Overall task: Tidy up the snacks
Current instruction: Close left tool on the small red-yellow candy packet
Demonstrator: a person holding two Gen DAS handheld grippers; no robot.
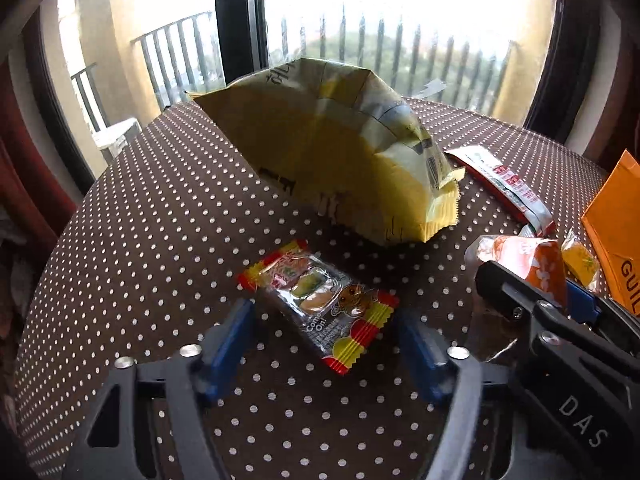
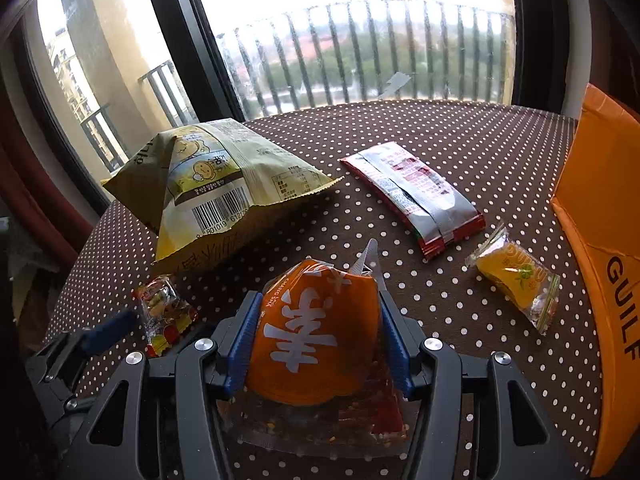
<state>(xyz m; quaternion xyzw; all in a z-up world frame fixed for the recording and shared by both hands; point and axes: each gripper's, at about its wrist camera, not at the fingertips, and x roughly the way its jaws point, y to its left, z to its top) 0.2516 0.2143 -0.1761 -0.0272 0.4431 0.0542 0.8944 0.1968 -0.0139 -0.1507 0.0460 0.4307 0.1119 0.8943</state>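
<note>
Your right tongs clamp the orange packet upright, seemingly bound for the orange box at right, while your left tongs straddle, without pinching, the gummy packet flat on the near bench.

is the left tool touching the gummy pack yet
Apart. In the left wrist view the gummy pack lies between the left tool's blue pads, with dotted tablecloth showing on both sides.
</note>
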